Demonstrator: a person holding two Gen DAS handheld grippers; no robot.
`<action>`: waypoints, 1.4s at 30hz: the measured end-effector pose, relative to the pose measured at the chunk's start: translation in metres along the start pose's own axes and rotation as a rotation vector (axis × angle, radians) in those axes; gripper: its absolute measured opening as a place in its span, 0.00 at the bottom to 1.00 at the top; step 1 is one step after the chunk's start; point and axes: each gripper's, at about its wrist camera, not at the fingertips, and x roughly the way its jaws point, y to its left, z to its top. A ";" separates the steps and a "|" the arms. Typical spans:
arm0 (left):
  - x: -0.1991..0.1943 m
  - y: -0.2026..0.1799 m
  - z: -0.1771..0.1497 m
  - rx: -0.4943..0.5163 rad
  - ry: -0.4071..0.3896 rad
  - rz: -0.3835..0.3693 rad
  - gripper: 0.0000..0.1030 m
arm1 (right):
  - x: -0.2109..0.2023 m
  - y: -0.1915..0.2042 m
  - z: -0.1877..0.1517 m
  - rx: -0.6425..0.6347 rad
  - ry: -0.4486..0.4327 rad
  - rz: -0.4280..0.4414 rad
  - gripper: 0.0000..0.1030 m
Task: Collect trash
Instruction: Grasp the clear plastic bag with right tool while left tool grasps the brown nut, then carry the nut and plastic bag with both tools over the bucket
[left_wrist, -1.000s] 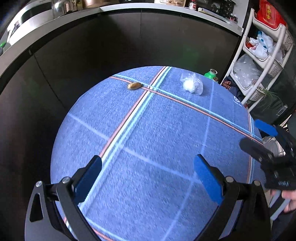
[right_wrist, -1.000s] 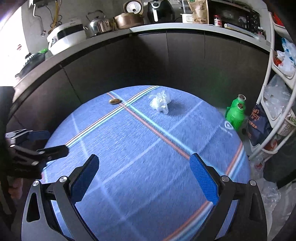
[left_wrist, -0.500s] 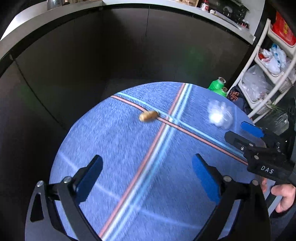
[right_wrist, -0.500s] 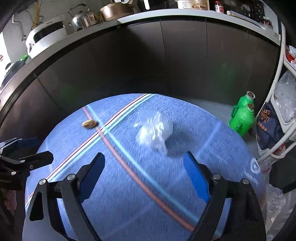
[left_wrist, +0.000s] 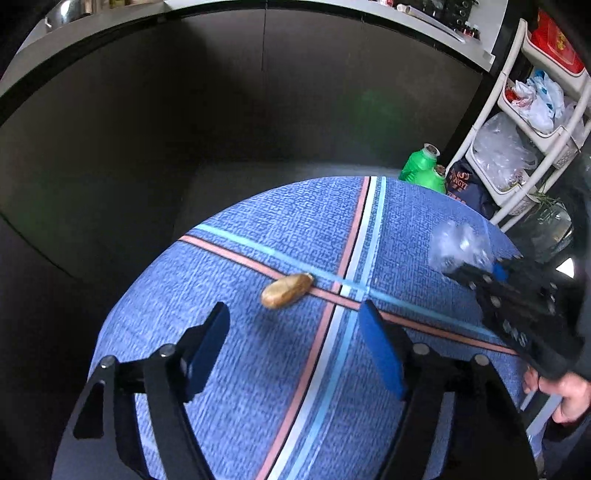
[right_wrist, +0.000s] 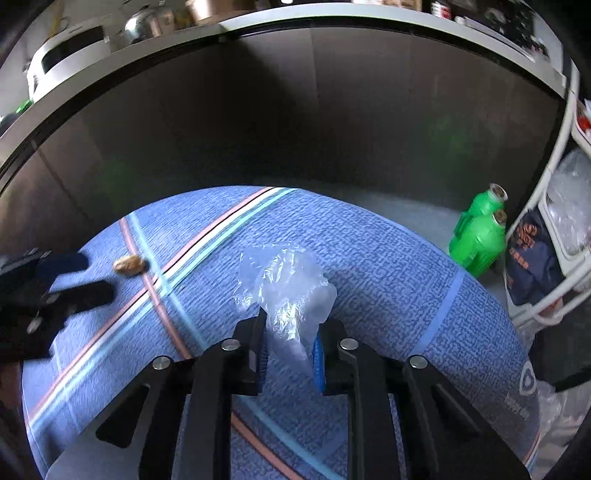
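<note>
A round table in a blue striped cloth (left_wrist: 236, 398) (right_wrist: 391, 273) carries two bits of trash. The small brown scrap (left_wrist: 287, 290) (right_wrist: 128, 265) lies on the stripe crossing, just beyond the tips of my left gripper (left_wrist: 292, 309). Its jaws are closing, with nothing between them. A crumpled clear plastic bag (right_wrist: 284, 284) (left_wrist: 458, 243) sits between the blue pads of my right gripper (right_wrist: 294, 320); these jaws are closing too and pinch its near end. Each gripper also shows in the other's view, the left gripper (right_wrist: 74, 277) at the left and the right gripper (left_wrist: 480, 275) at the right.
Dark cabinet fronts (left_wrist: 258, 110) curve close behind the table under a counter with pots and appliances. A green bottle (left_wrist: 423, 170) (right_wrist: 480, 236) stands on the floor beside a white rack (left_wrist: 517, 110) of bags. A person's hand (left_wrist: 565, 395) holds the right gripper.
Both grippers moved forward and down over the table. The right one came around the plastic bag and narrowed onto it. The left one neared the brown scrap and its jaws narrowed somewhat.
</note>
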 end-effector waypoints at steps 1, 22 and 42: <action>0.004 -0.001 0.003 0.007 0.001 -0.003 0.69 | -0.004 0.002 -0.003 -0.022 -0.008 -0.012 0.15; 0.026 -0.005 0.005 0.024 0.003 0.008 0.18 | -0.056 0.001 -0.043 -0.003 -0.042 0.054 0.16; -0.105 -0.088 -0.095 0.130 -0.089 -0.073 0.18 | -0.164 -0.004 -0.108 0.048 -0.130 0.066 0.16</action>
